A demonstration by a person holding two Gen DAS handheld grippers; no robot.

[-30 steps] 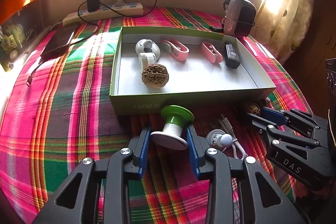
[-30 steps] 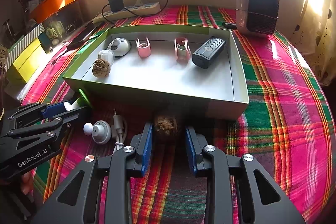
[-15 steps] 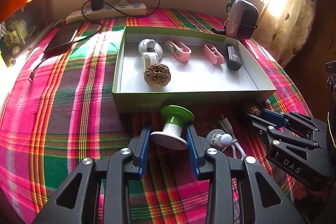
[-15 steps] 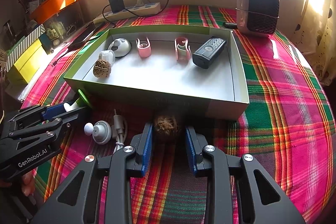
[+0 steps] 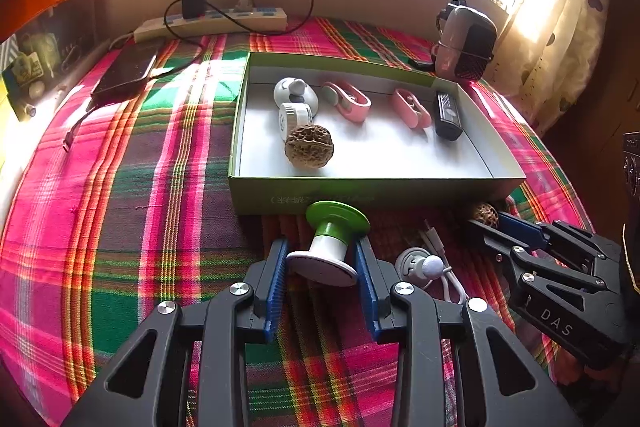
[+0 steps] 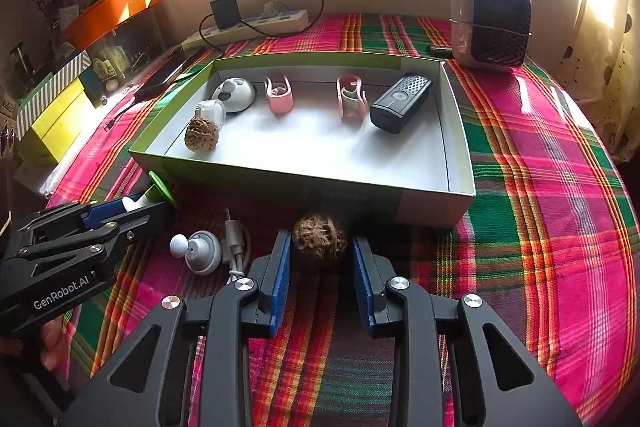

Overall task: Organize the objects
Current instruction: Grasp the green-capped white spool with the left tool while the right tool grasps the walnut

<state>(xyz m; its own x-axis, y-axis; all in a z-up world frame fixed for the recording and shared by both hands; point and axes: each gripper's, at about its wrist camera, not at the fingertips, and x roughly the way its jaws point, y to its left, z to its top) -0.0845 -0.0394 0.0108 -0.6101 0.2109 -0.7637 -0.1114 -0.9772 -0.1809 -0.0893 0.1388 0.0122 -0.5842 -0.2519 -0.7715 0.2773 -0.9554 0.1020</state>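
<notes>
A green and white spool (image 5: 332, 247) lies on the plaid cloth just in front of the green box (image 5: 376, 189), and my left gripper (image 5: 321, 247) is shut on its white base. In the right wrist view that left gripper (image 6: 132, 205) comes in from the left. My right gripper (image 6: 320, 239) is shut on a brown walnut (image 6: 319, 241) against the box's front wall (image 6: 304, 183). Inside the box lie a second walnut (image 5: 309, 146), white round gadgets (image 5: 296, 95), two pink clips (image 6: 279, 95) and a black device (image 6: 400, 103).
A white knob piece with a coiled cable (image 6: 202, 251) lies on the cloth between the two grippers. A power strip (image 5: 212, 21), a phone (image 5: 126, 73) and a small heater (image 6: 494, 21) sit behind the box. An orange tray (image 6: 108, 11) stands at far left.
</notes>
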